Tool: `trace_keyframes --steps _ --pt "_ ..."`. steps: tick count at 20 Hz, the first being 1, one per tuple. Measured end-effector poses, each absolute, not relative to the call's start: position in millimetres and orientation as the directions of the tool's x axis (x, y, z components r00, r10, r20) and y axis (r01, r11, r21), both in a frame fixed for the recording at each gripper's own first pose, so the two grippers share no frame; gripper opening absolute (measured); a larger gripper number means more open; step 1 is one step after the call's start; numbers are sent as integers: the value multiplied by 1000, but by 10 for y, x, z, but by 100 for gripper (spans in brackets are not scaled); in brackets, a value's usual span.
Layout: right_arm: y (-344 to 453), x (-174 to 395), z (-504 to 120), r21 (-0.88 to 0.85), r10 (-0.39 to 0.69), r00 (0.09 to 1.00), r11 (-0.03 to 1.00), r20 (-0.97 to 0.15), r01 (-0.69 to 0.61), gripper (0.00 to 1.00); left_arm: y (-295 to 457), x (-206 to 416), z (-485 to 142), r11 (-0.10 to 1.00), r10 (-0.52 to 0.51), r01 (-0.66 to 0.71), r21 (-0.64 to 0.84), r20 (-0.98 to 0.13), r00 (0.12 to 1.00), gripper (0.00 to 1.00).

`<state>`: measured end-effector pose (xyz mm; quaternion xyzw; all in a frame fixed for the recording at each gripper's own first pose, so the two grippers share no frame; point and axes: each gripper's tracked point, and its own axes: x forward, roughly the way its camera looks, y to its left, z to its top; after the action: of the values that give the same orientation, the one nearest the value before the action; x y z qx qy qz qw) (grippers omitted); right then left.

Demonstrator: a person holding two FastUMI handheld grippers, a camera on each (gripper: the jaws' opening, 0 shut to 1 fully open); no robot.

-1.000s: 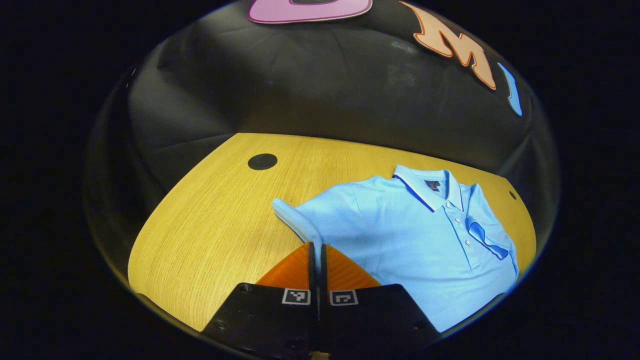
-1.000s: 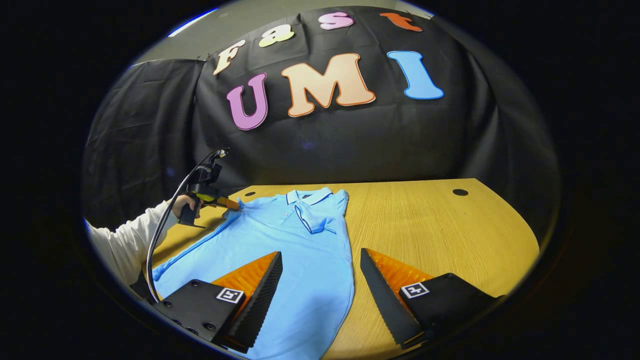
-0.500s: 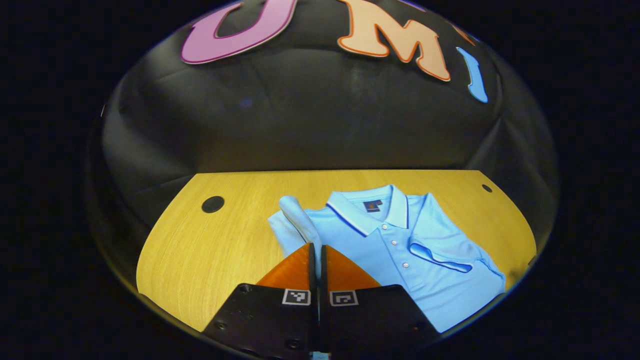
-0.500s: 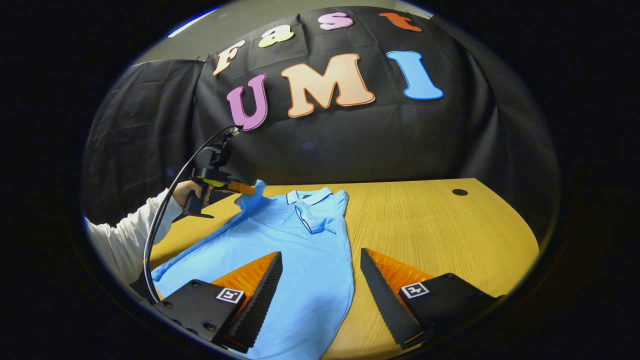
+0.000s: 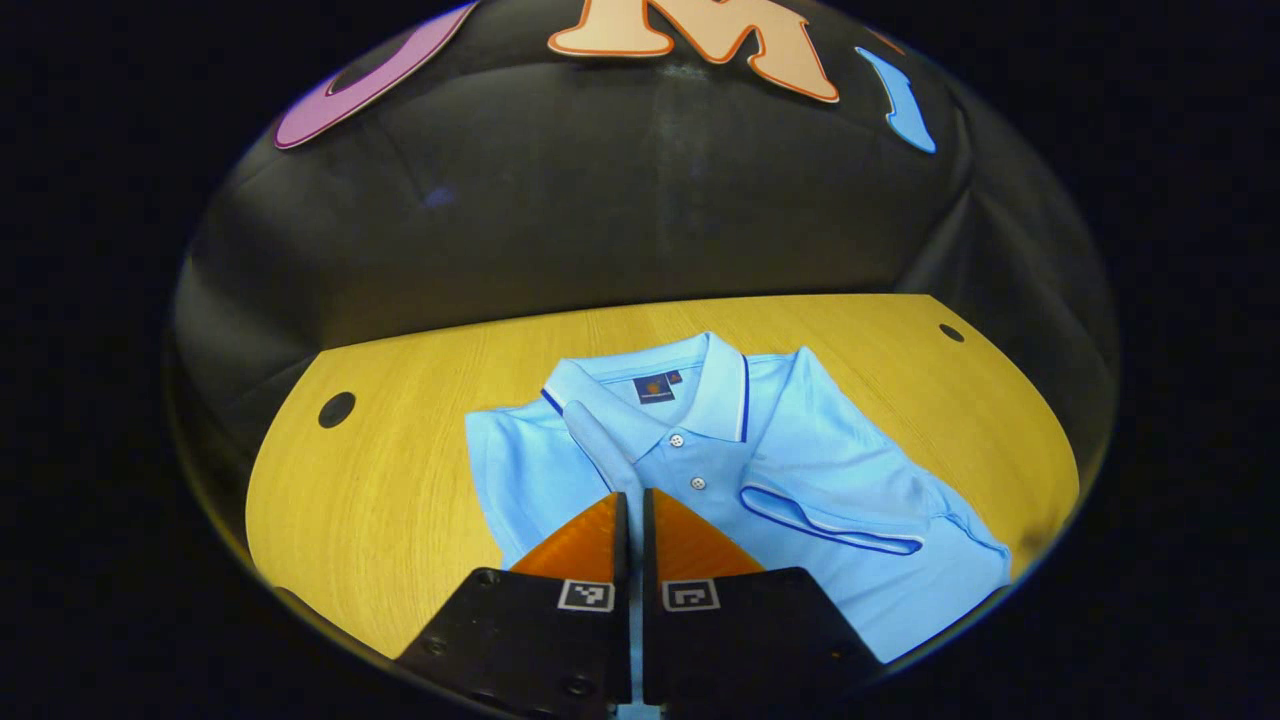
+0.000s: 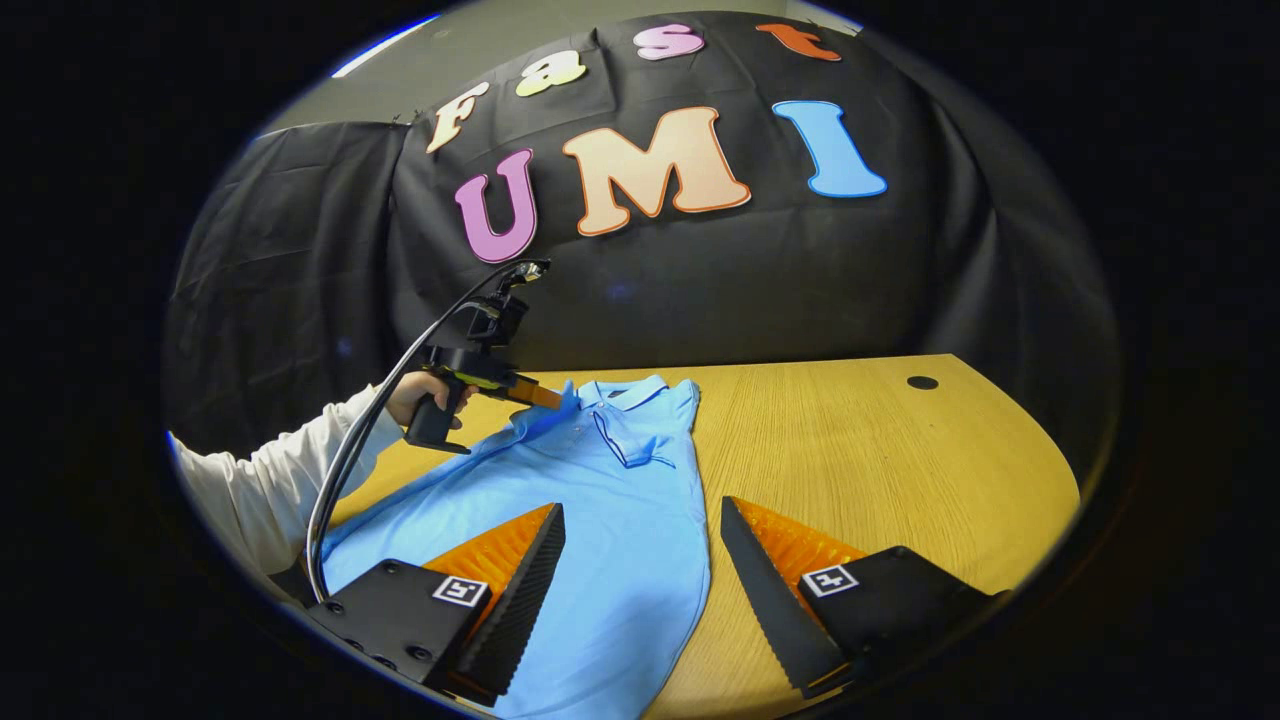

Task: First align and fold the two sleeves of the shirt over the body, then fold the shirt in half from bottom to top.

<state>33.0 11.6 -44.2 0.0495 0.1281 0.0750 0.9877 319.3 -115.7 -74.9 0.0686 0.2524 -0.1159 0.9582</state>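
Note:
A light blue polo shirt (image 5: 800,470) (image 6: 590,520) lies on the wooden table, collar toward the booth wall. Its one sleeve (image 5: 830,510) lies folded across the chest. My left gripper (image 5: 632,498) is shut on the other sleeve (image 5: 598,440), which it holds lifted over the shirt near the collar. In the right gripper view that left gripper (image 6: 545,398) hangs above the shirt's shoulder, held by a hand in a white sleeve (image 6: 270,470). My right gripper (image 6: 640,560) stands open low over the shirt's lower body, with nothing between its fingers.
The wooden table (image 6: 880,450) has round dark cable holes, one at the far right (image 6: 921,382) and one at the left (image 5: 336,409). The black cloth wall stands right behind the table. A cable (image 6: 390,390) arcs from the left gripper down along the arm.
My left gripper has carried the sleeve up and inward, from the shirt's outer edge to over the collar area. The right gripper has stayed still and open.

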Motion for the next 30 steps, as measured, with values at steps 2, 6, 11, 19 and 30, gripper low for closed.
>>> trace_keyframes --steps 2,6,11,19,30 --pt "157 319 -469 116 166 953 983 -255 -140 98 -1216 3180 -738 960 -196 268 80 -491 849 11" --pt "197 315 -506 116 172 949 983 -263 -146 98 -1151 3004 -659 960 -176 259 108 -484 857 98" --pt "246 303 -574 109 177 943 982 -281 -152 98 -1141 2500 -597 956 -235 291 47 -474 848 95" --pt "376 237 -617 124 190 935 979 -300 -160 98 -861 1414 -671 946 -283 324 14 -448 848 95" --pt "698 -323 -839 44 248 906 968 -342 -249 98 -452 59 -1029 956 -253 292 14 -458 852 95"
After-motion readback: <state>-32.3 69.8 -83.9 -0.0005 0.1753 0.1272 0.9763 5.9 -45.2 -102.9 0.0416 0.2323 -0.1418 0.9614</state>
